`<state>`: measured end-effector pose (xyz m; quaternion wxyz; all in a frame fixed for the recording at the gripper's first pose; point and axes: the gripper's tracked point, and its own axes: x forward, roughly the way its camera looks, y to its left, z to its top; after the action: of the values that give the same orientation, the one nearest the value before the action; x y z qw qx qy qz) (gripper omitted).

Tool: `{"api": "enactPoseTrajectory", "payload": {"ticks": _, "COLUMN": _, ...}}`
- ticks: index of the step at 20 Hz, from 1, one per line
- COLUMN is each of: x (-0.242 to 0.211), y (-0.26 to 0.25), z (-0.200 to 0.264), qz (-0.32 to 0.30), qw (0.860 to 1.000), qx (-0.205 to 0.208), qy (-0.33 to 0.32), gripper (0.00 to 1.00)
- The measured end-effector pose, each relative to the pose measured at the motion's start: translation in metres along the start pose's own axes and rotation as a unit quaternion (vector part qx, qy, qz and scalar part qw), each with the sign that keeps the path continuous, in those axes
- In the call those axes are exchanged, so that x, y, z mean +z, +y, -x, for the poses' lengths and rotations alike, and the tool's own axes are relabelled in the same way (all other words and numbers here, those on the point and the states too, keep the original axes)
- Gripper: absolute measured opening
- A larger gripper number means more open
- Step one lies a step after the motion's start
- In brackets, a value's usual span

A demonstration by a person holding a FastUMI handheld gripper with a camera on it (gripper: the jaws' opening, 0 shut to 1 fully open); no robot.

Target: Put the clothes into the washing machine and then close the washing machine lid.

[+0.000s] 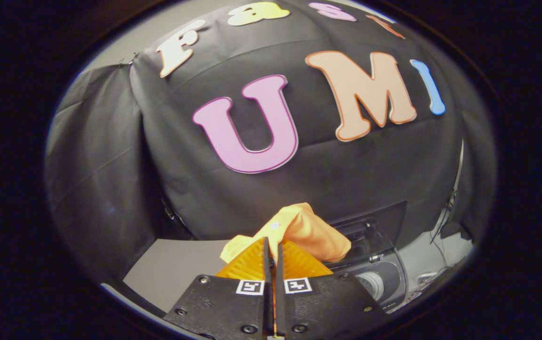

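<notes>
My gripper [273,245] is shut on an orange garment [306,231], which bunches up between and just ahead of the fingers and hangs lifted off the table. Beyond and to the right of the fingers sits the small washing machine [379,278], dark grey, with its lid raised behind it [375,226] and a round light part on its top. The garment's right fold overlaps the machine's opening from my angle; I cannot tell how high above it the cloth is.
A grey table surface [176,269] spreads to the left of the fingers. The black cloth booth wall [299,189] stands close behind the machine. Cables [445,212] hang at the far right by the wall.
</notes>
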<state>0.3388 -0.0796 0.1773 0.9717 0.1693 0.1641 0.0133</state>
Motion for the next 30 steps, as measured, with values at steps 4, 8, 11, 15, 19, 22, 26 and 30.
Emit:
{"api": "enactPoseTrajectory", "payload": {"ticks": 4, "x": -0.032, "y": -0.041, "z": -0.015, "qz": -0.064, "qw": 0.998, "qx": -0.018, "qy": 0.022, "gripper": 0.02}}
{"api": "enactPoseTrajectory", "payload": {"ticks": 8, "x": -0.084, "y": -0.078, "z": -0.033, "qz": -0.058, "qw": 0.996, "qx": -0.053, "qy": 0.051, "gripper": 0.01}}
{"api": "enactPoseTrajectory", "payload": {"ticks": 11, "x": -0.118, "y": -0.104, "z": -0.041, "qz": -0.040, "qw": 0.994, "qx": -0.080, "qy": 0.069, "gripper": 0.02}}
{"api": "enactPoseTrajectory", "payload": {"ticks": 15, "x": -0.159, "y": -0.130, "z": -0.056, "qz": -0.051, "qw": 0.989, "qx": -0.107, "qy": 0.083, "gripper": 0.02}}
{"api": "enactPoseTrajectory", "payload": {"ticks": 19, "x": -0.209, "y": -0.144, "z": -0.068, "qz": -0.071, "qw": 0.985, "qx": -0.105, "qy": 0.115, "gripper": 0.03}}
{"api": "enactPoseTrajectory", "payload": {"ticks": 22, "x": -0.231, "y": -0.157, "z": -0.075, "qz": -0.060, "qw": 0.984, "qx": -0.116, "qy": 0.122, "gripper": 0.04}}
{"api": "enactPoseTrajectory", "payload": {"ticks": 26, "x": -0.264, "y": -0.168, "z": -0.083, "qz": -0.034, "qw": 0.982, "qx": -0.129, "qy": 0.135, "gripper": 0.05}}
{"api": "enactPoseTrajectory", "payload": {"ticks": 30, "x": -0.290, "y": -0.180, "z": -0.091, "qz": -0.028, "qw": 0.980, "qx": -0.138, "qy": 0.141, "gripper": 0.18}}
